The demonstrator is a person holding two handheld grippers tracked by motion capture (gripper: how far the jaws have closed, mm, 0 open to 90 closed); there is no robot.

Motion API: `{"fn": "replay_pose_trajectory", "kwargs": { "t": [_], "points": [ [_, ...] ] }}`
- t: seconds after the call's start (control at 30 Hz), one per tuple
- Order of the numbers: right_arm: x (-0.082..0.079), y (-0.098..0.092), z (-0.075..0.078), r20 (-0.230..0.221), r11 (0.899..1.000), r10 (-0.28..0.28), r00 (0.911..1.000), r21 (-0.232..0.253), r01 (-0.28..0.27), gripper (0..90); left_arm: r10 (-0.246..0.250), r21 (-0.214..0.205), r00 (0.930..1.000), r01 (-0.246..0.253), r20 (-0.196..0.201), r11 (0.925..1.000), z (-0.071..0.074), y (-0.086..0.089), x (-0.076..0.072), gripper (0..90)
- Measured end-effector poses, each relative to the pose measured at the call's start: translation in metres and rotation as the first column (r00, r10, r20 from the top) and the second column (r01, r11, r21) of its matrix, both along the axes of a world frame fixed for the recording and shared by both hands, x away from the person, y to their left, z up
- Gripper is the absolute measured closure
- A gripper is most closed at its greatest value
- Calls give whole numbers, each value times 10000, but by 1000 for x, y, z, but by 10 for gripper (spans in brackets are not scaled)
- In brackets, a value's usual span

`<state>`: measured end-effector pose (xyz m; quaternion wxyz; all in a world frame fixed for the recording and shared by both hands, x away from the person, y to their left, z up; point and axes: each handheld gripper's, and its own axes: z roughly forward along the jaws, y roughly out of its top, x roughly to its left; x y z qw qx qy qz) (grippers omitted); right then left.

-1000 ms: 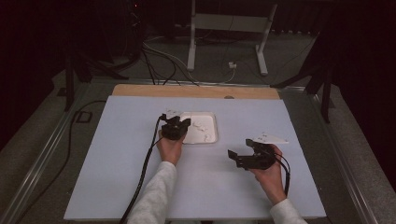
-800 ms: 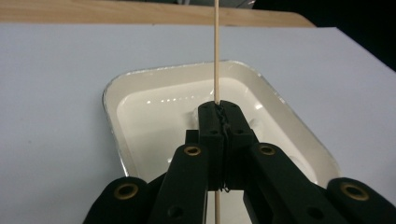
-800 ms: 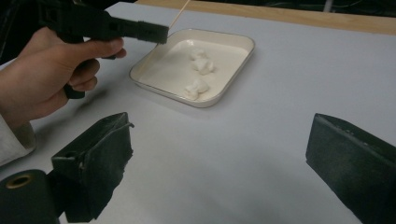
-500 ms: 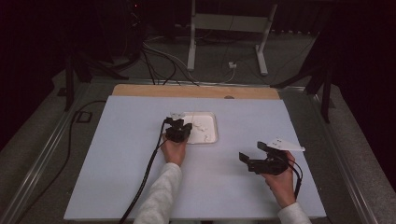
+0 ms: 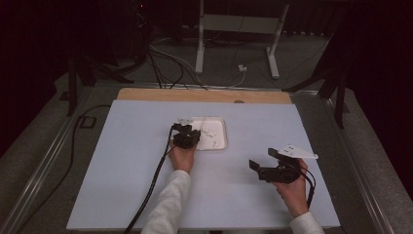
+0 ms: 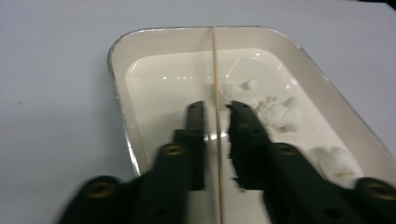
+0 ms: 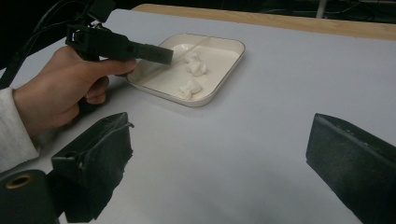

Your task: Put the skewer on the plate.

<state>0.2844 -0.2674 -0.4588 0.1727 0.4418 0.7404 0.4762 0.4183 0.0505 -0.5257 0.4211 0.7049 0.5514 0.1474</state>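
Observation:
A white tray [image 5: 222,142] sits mid-table with a few white puffy pieces [image 6: 280,114] in it. A thin wooden skewer [image 6: 215,70] lies along the tray, reaching its far rim [image 6: 116,70]. My left gripper [image 6: 217,106] hovers low over the tray's near end [image 5: 187,132]. Its jaws have just been opening and stand slightly apart, with the skewer between them and a gap on each side. My right gripper [image 5: 263,158] is held above the table to the right of the tray, jaws wide open and empty [image 7: 219,123]. The left gripper [image 7: 154,52] reaches over the tray [image 7: 219,88].
A pale blue mat [image 5: 126,165] covers the table, with a wooden strip [image 5: 204,95] along its far edge. The left gripper's cable [image 5: 151,185] trails back to the near edge. A metal stand [image 5: 234,29] and cables lie on the floor beyond.
The right hand has drifted a little to the right and toward the near edge. The left hand has stayed at the tray's near end.

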Motion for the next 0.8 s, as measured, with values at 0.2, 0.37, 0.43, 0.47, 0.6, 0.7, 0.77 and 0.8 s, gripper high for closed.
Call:
{"fn": "replay_pose_trajectory", "kwargs": {
  "t": [0.2,0.37,0.43,0.47,0.6,0.7,0.77,0.8],
  "points": [
    [-1,-5,2,83,10000,-86,9999,47,86,60,-189,-597,9992,210,347,9980,16,9,-4,478],
    [-3,-10,2,128,9998,-181,9998,7,181,47,-492,-625,9922,566,1148,9964,44,26,-17,279],
    [-5,-10,2,236,9997,-192,9995,-144,195,42,-632,-506,9871,713,1472,9962,55,36,-26,232],
    [-5,-11,2,269,9998,-165,9995,-141,169,42,-697,-517,9841,791,1633,9955,60,41,-30,201],
    [-7,-13,3,431,9998,-161,9989,-59,163,39,-794,-620,9756,939,2047,9937,75,64,-48,164],
    [-9,-16,4,601,9999,-127,9981,33,125,32,-1031,-505,9659,1182,2375,9917,82,80,-63,107],
    [-10,-19,4,721,9999,-161,9973,59,157,27,-1175,-645,9569,1392,2655,9882,85,91,-73,73],
    [-11,-20,4,751,9998,-170,9970,128,161,26,-1217,-642,9529,1449,2777,9874,86,96,-78,50]
  ]
}}
